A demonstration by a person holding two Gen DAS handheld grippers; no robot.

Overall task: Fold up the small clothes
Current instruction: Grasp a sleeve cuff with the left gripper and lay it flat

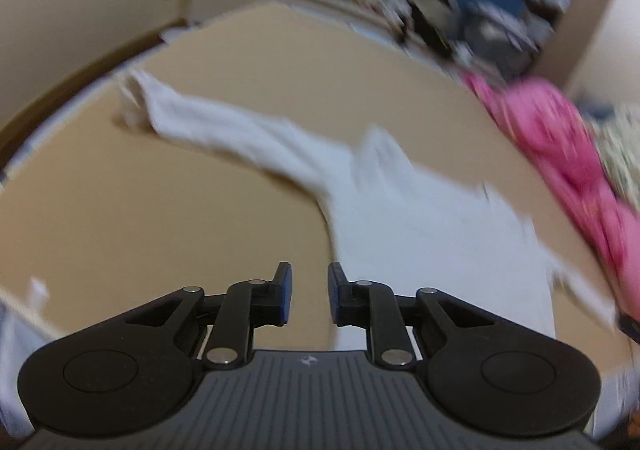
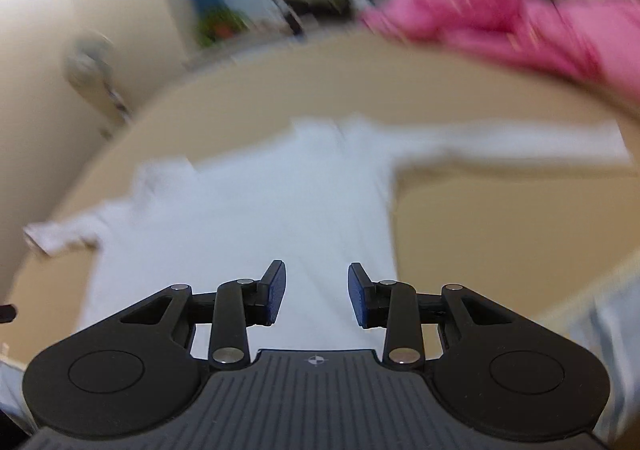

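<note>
You are angling both grippers down above the white long-sleeved shirt [image 2: 248, 202] lying spread on the surface [image 1: 140, 210]; left gripper [image 1: 310, 296] and right gripper [image 2: 316, 296] are hanging released, grasping nothing.

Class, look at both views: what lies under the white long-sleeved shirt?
The white shirt lies spread flat on the tan table, sleeves out to both sides. Bare tabletop shows all round it; whatever is beneath the cloth itself is covered and cannot be seen.

Home room: tan table [image 1: 240, 98], door handle [image 2: 90, 62], cluttered shelf [image 1: 460, 22].
</note>
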